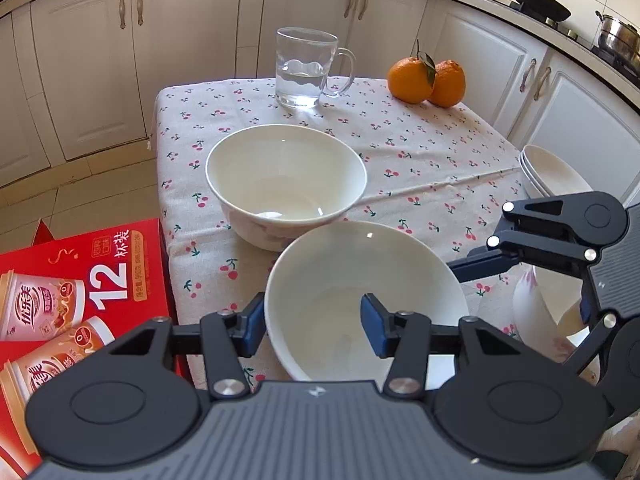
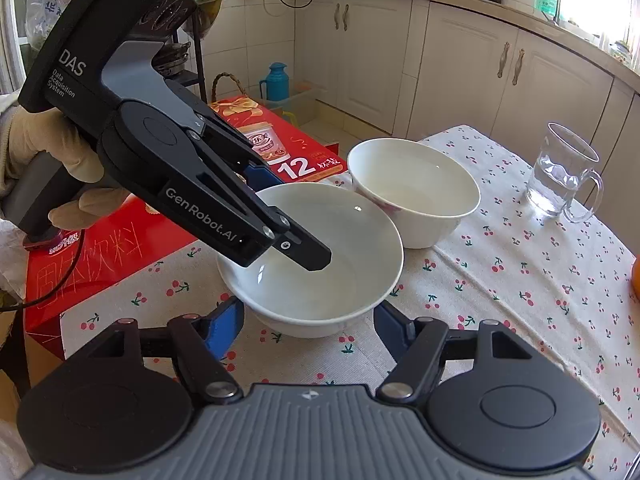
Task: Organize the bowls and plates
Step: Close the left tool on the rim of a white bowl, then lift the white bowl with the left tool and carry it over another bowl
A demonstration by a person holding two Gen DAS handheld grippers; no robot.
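Observation:
Two white bowls stand on the cherry-print tablecloth (image 1: 420, 168). The near bowl (image 1: 360, 300) (image 2: 320, 256) is close to the table's front edge; the far bowl (image 1: 286, 184) (image 2: 414, 190) stands just behind it. My left gripper (image 1: 314, 324) is open and straddles the near bowl's left rim, one finger outside and one inside; it also shows in the right wrist view (image 2: 296, 240). My right gripper (image 2: 308, 316) is open, its fingers either side of the near bowl's base. A stack of white plates (image 1: 548, 174) shows at the table's right edge.
A glass mug (image 1: 306, 68) (image 2: 560, 172) with water and two oranges (image 1: 426, 78) stand at the table's far side. A red drink carton (image 1: 76, 300) (image 2: 120, 248) stands by the table's left side. Kitchen cabinets (image 1: 160, 40) surround the table.

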